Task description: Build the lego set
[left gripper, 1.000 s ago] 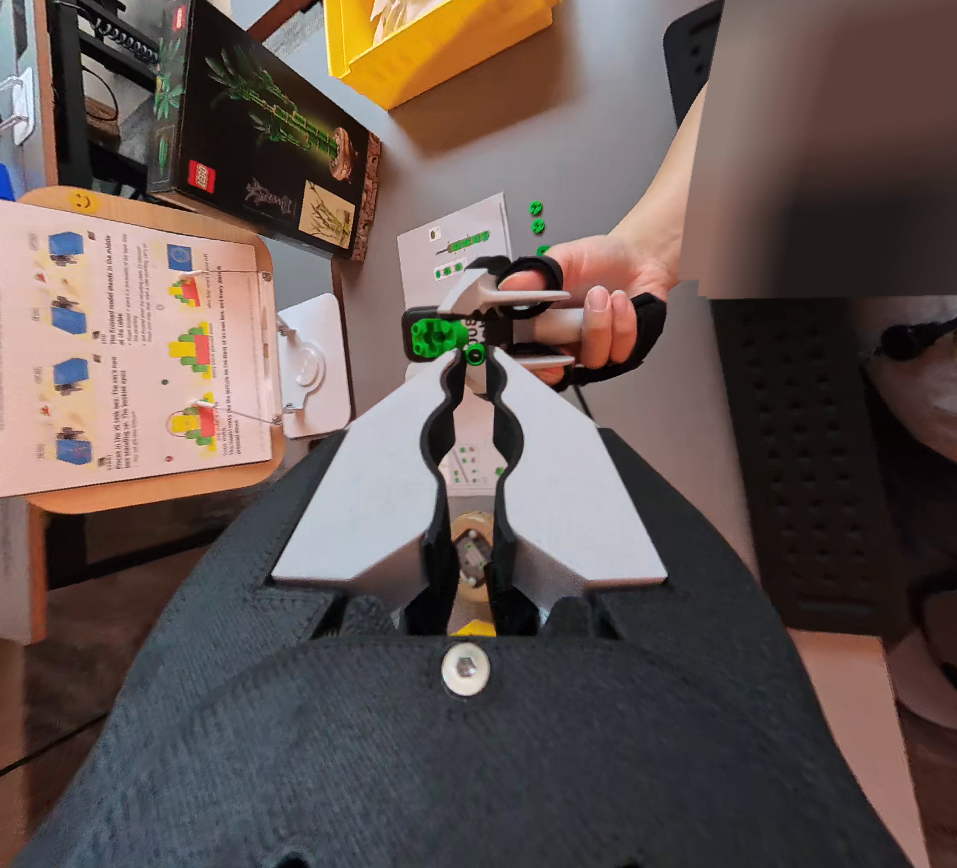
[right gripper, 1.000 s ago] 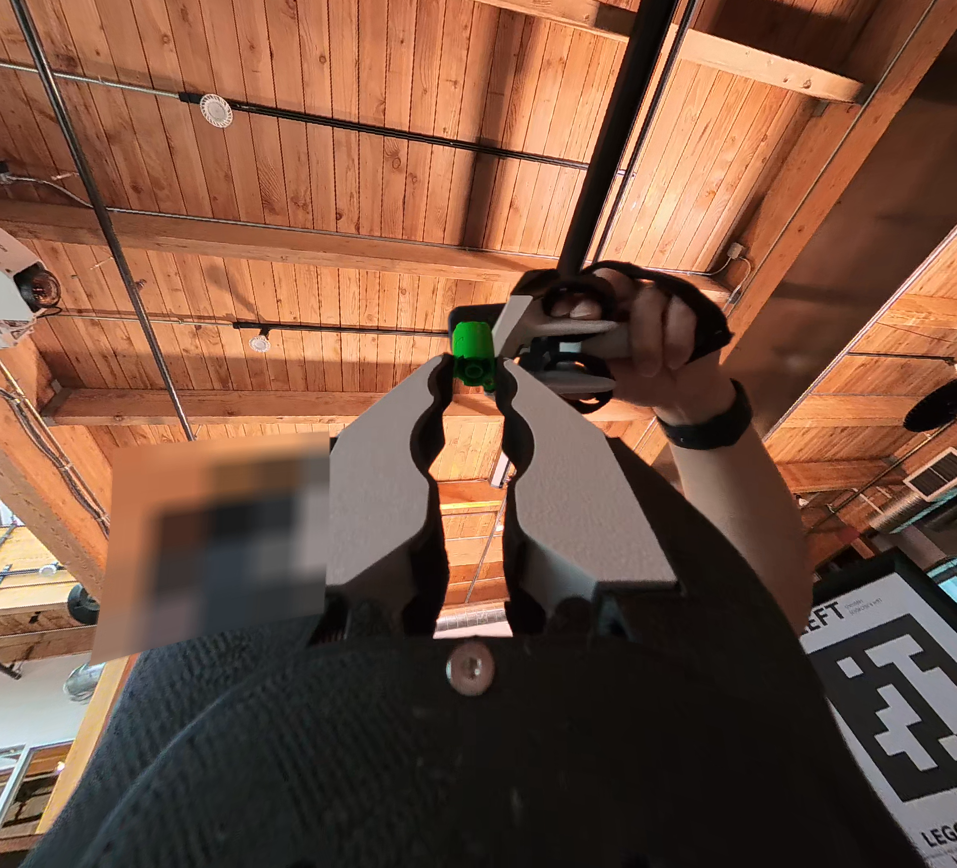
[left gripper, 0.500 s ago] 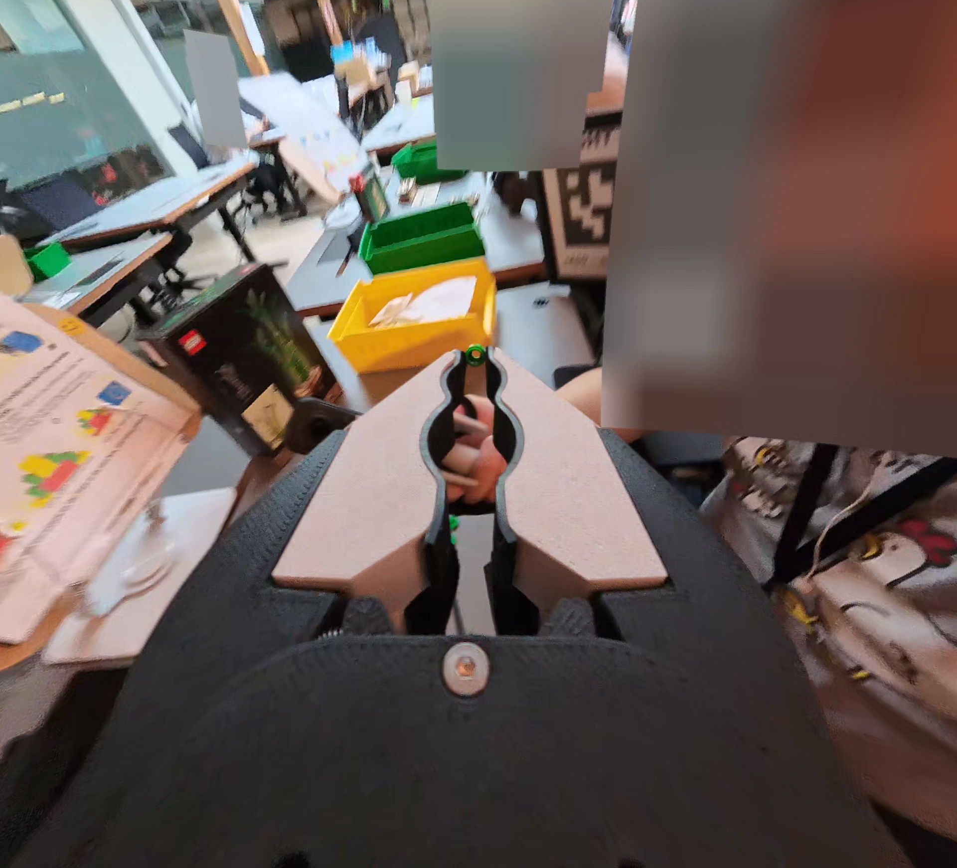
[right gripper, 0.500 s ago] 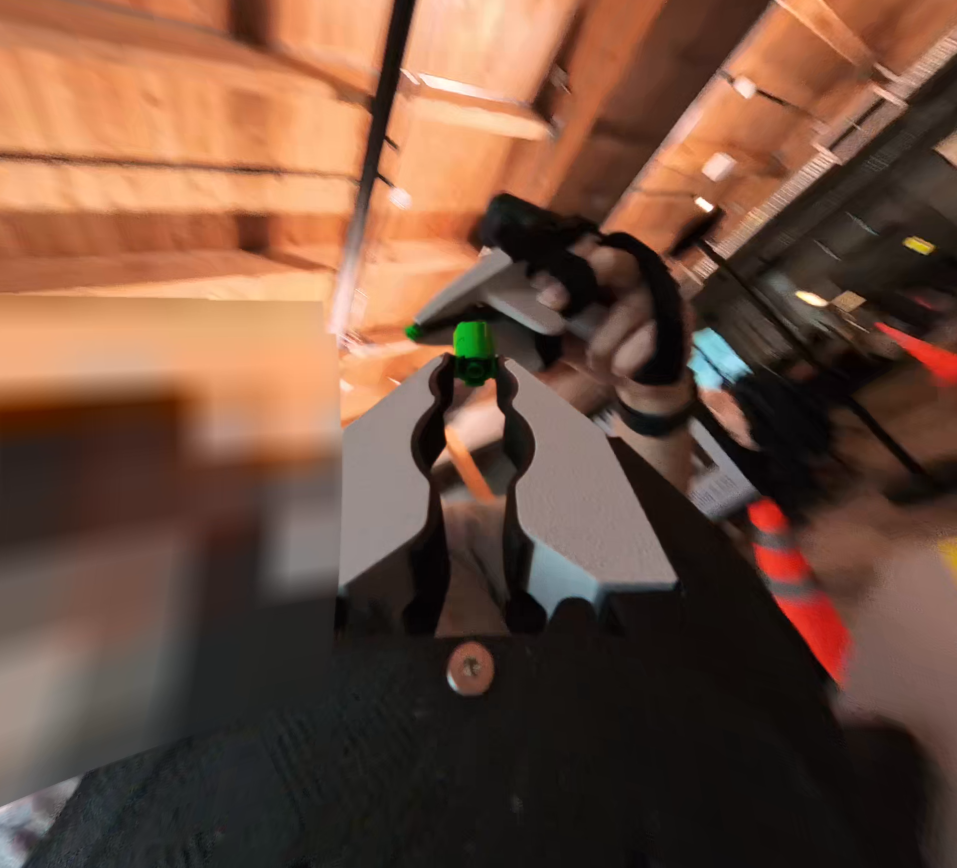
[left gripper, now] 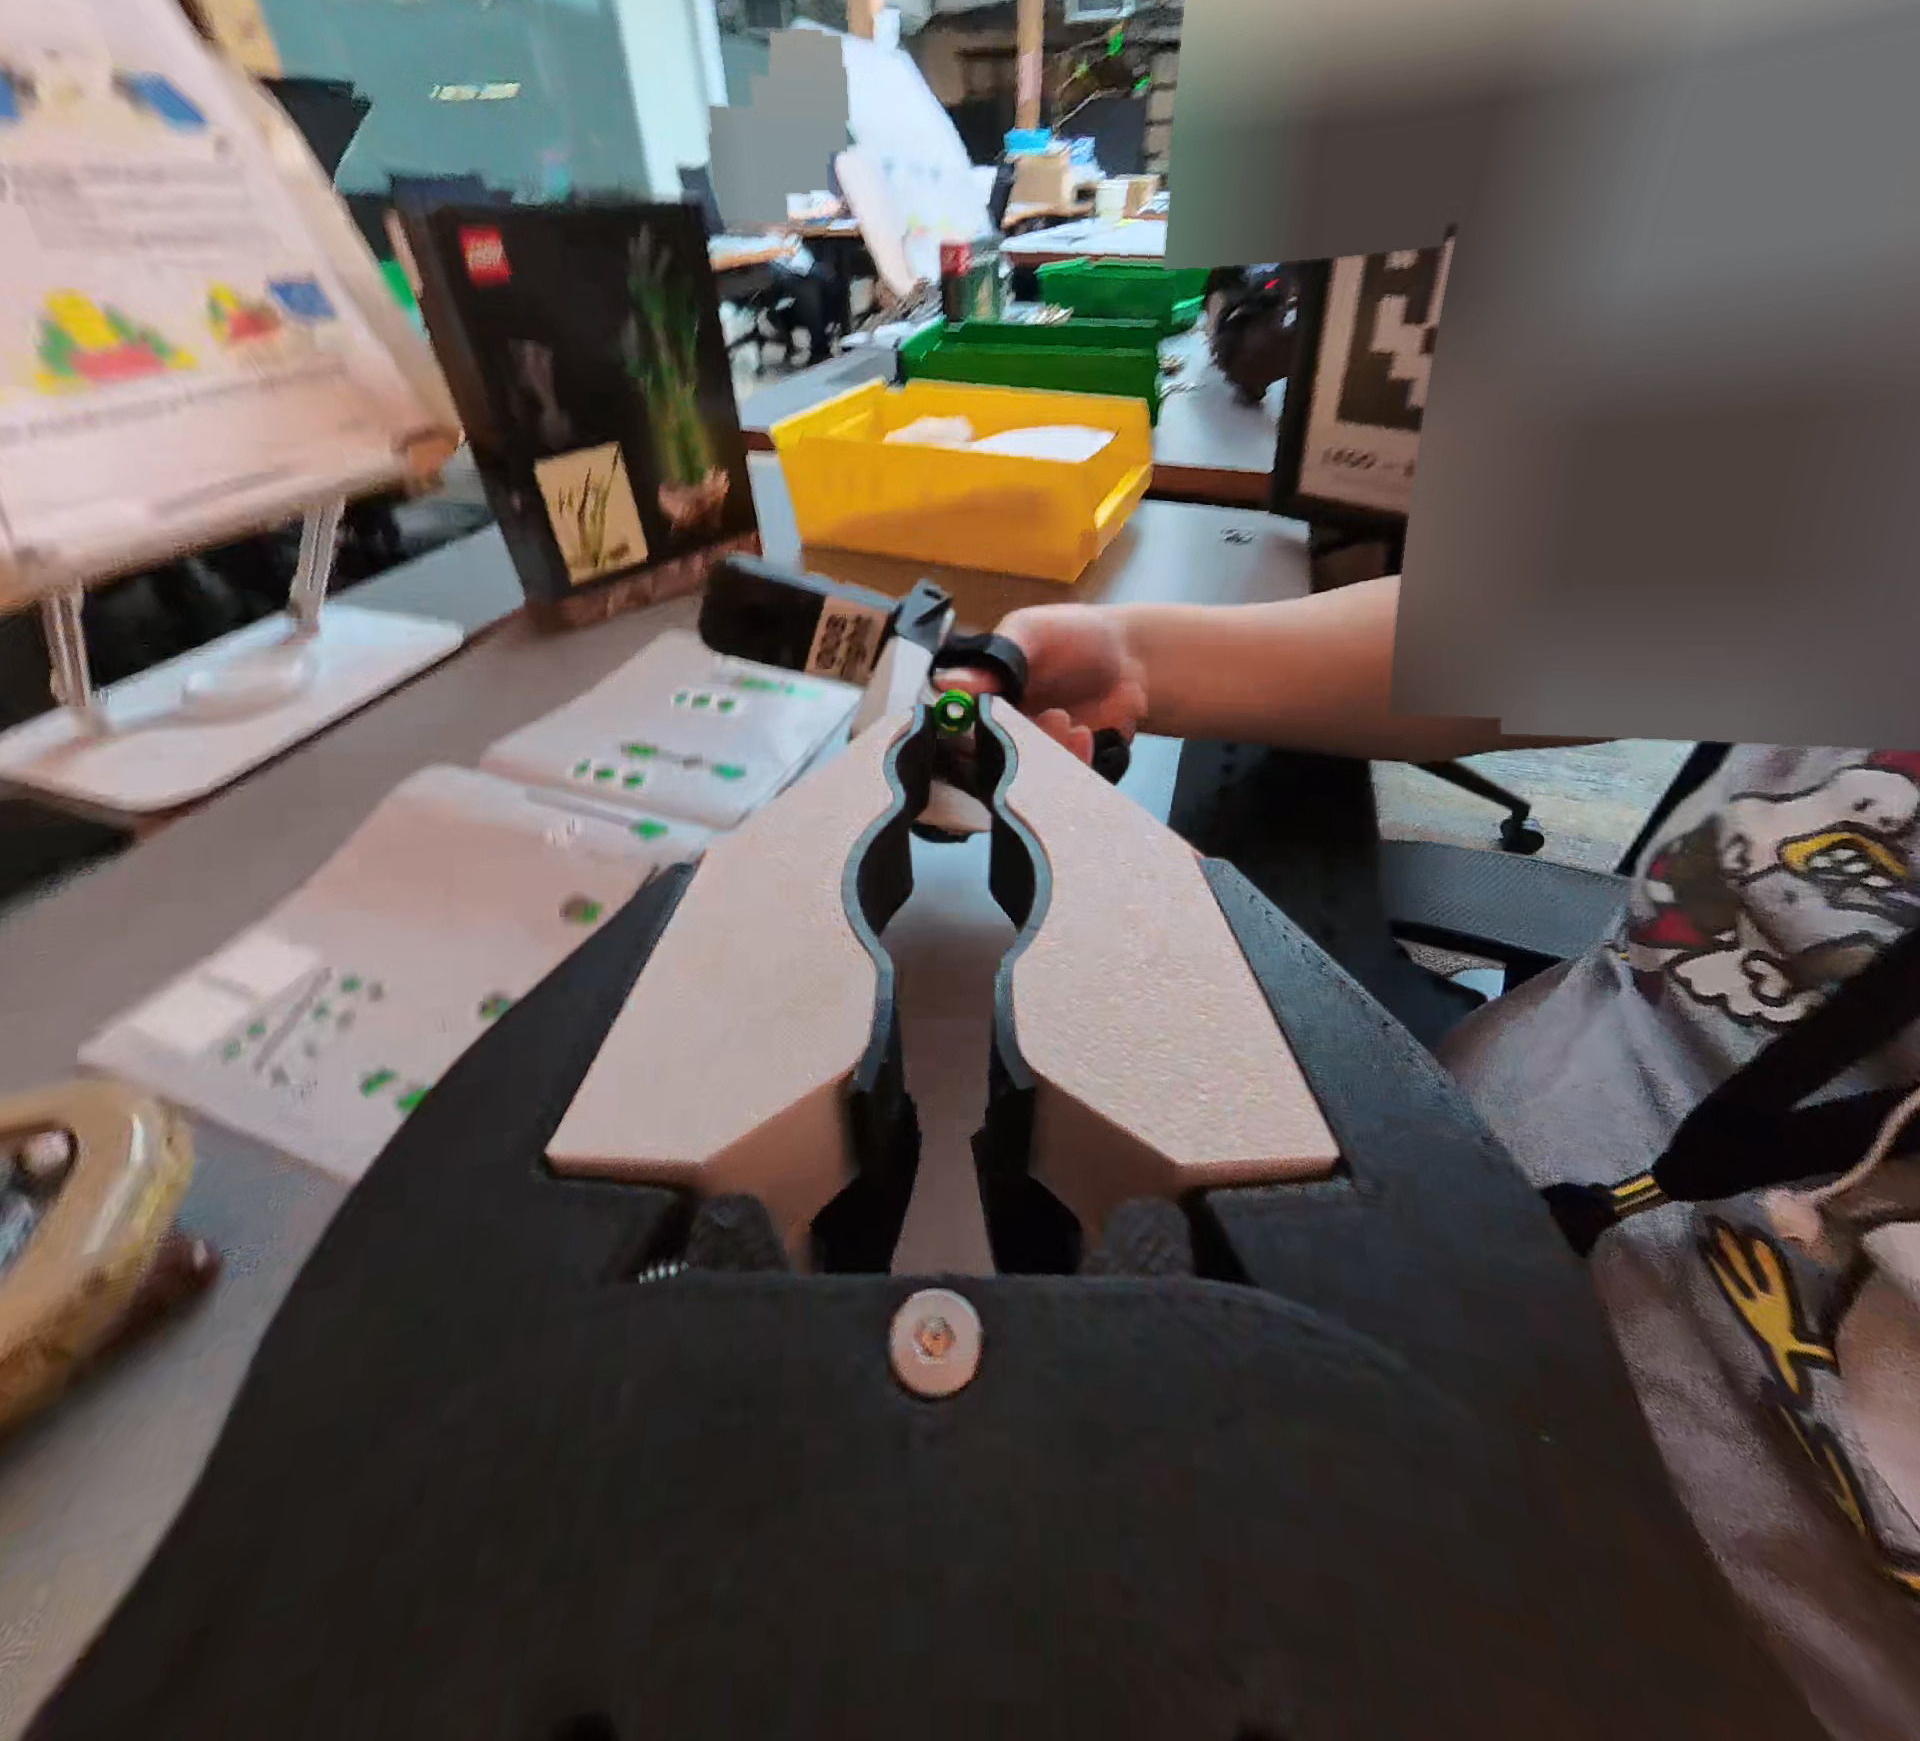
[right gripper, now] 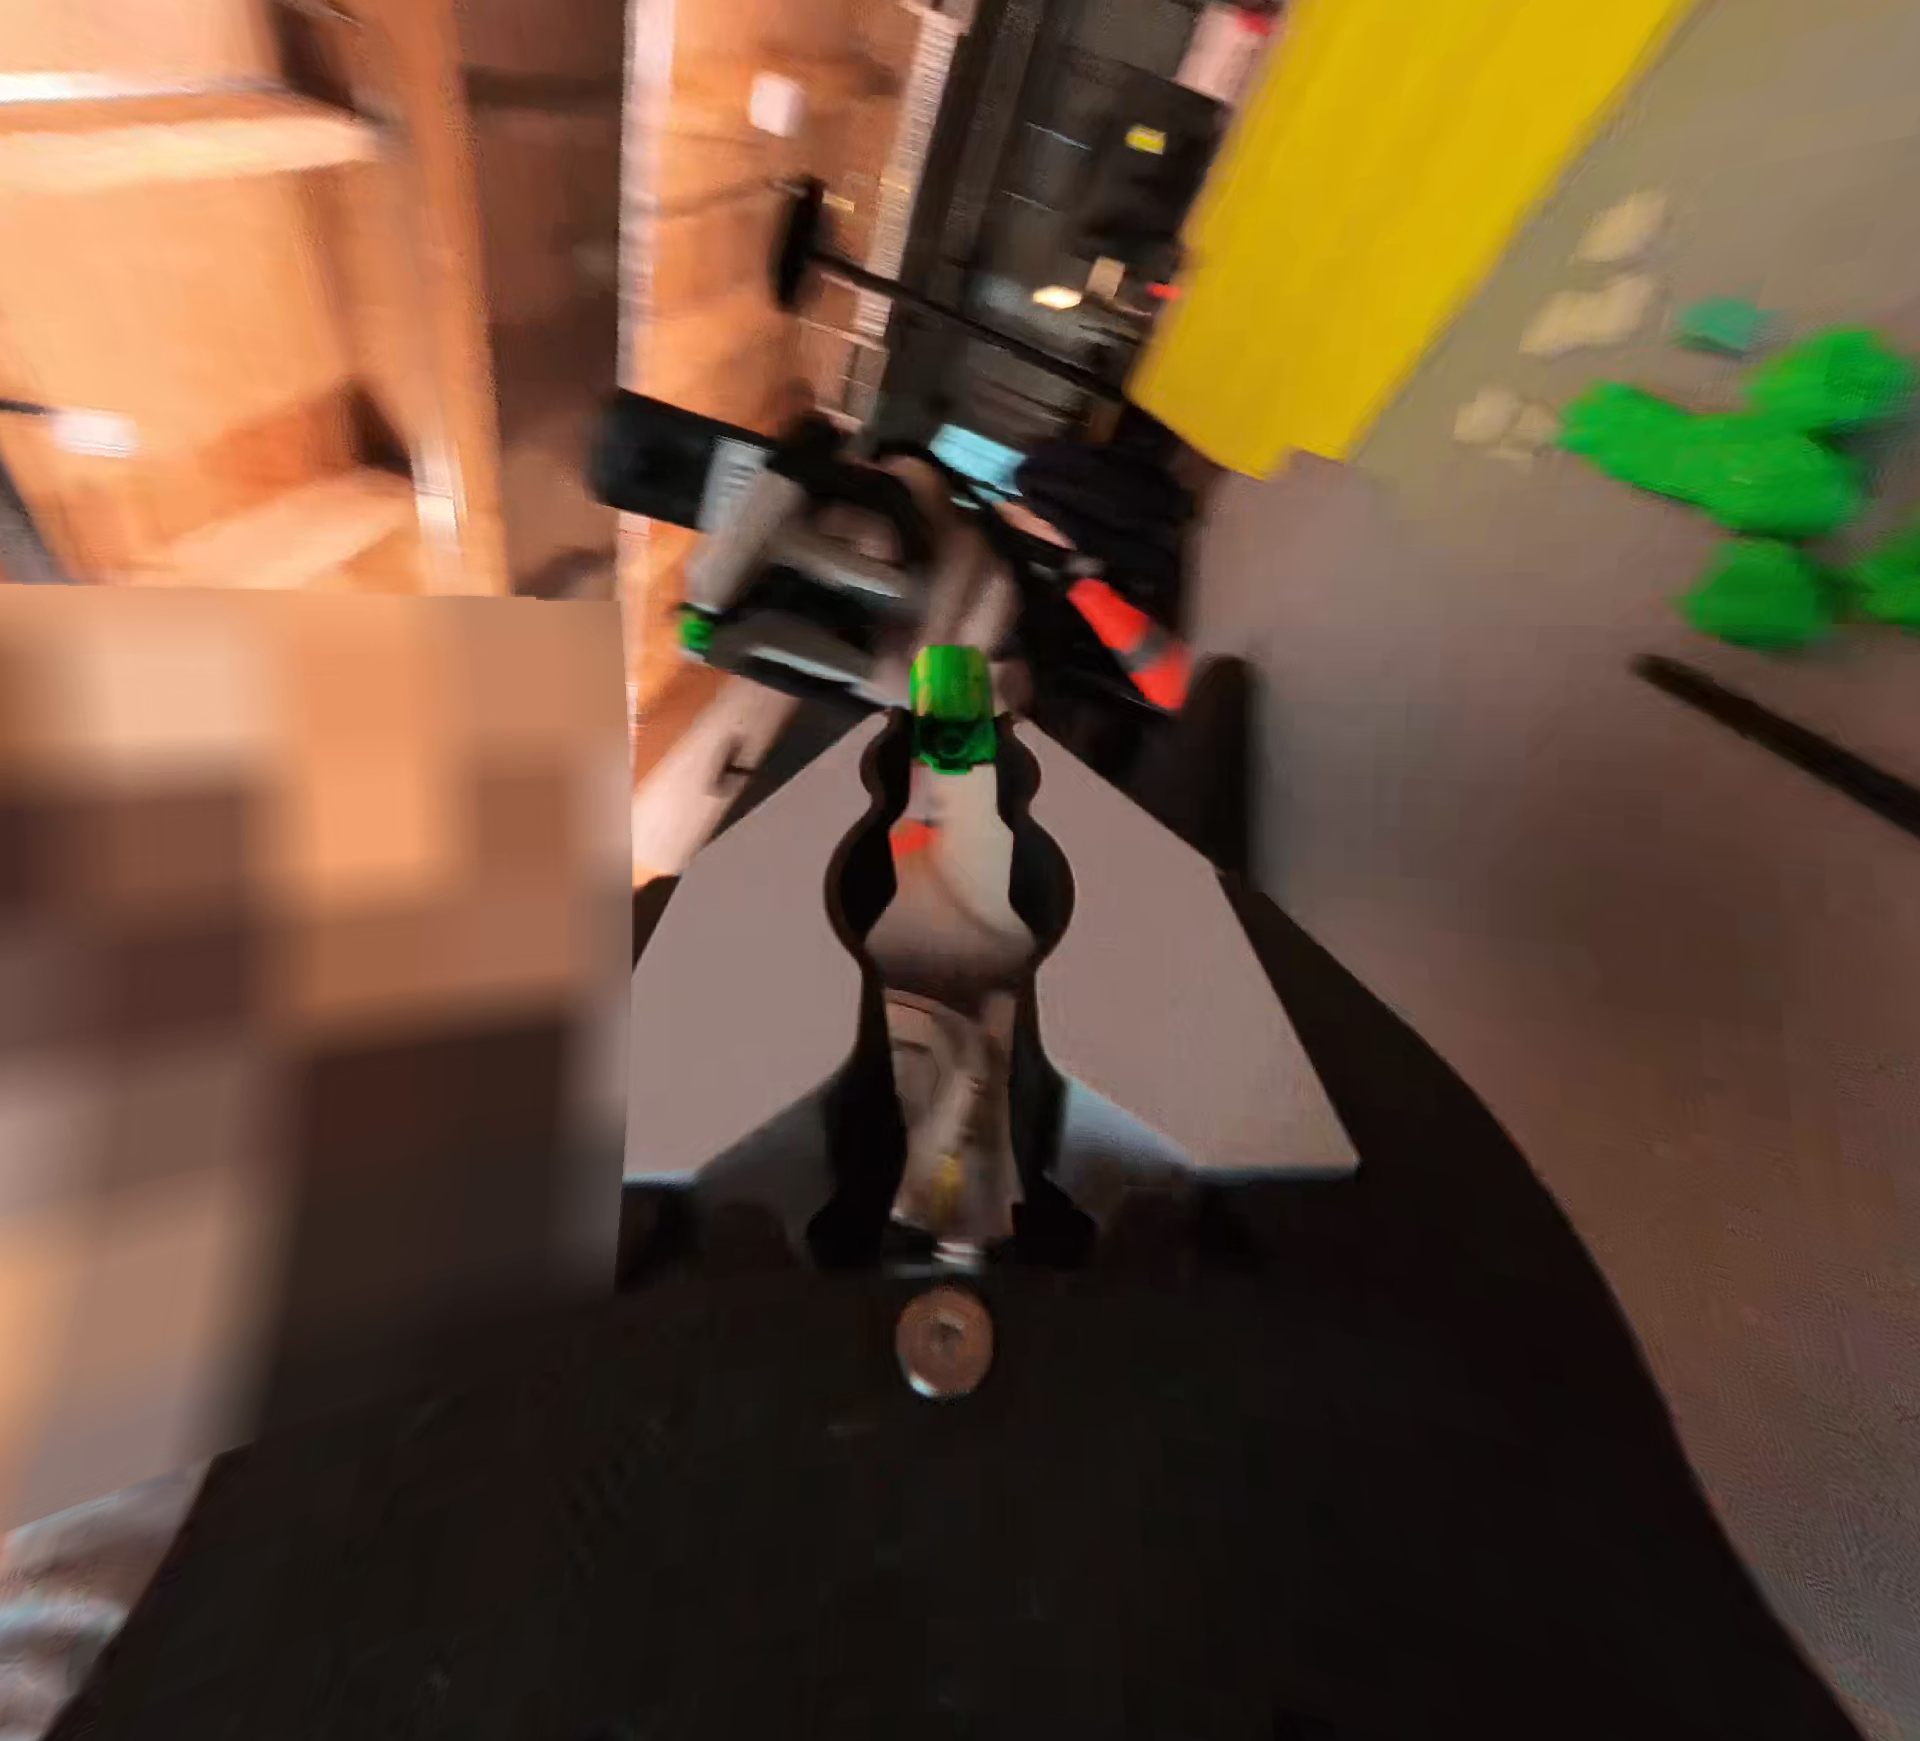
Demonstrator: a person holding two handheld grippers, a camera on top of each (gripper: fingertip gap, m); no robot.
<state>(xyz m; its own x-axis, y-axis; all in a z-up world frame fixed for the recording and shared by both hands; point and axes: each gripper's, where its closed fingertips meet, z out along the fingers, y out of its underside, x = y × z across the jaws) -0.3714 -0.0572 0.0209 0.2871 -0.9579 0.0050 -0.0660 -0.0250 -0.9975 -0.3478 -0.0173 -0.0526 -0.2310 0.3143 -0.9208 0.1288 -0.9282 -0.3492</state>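
Note:
My left gripper [left gripper: 954,723] is shut on a small green ring piece [left gripper: 953,711] at its tips, held above the table. My right gripper [right gripper: 951,735] is shut on a bright green brick [right gripper: 948,704] that sticks out past its tips. The right gripper also shows in the left wrist view [left gripper: 883,652], held in a hand [left gripper: 1070,673] just beyond my left tips. The left gripper shows in the blurred right wrist view [right gripper: 769,590], apart from the green brick. A pile of green pieces [right gripper: 1766,486] lies on the table at the right.
Open instruction booklets [left gripper: 665,735] lie on the grey table [left gripper: 260,839]. A black set box [left gripper: 592,403] and a yellow bin [left gripper: 966,476] stand behind them. An instruction board on a stand [left gripper: 177,299] is at the left. A person's patterned clothing [left gripper: 1766,1016] is at the right.
Both grippers have swung apart and turned: the left view went from looking down at the table to looking across the room, the right from the ceiling toward the table. Each still holds its green piece.

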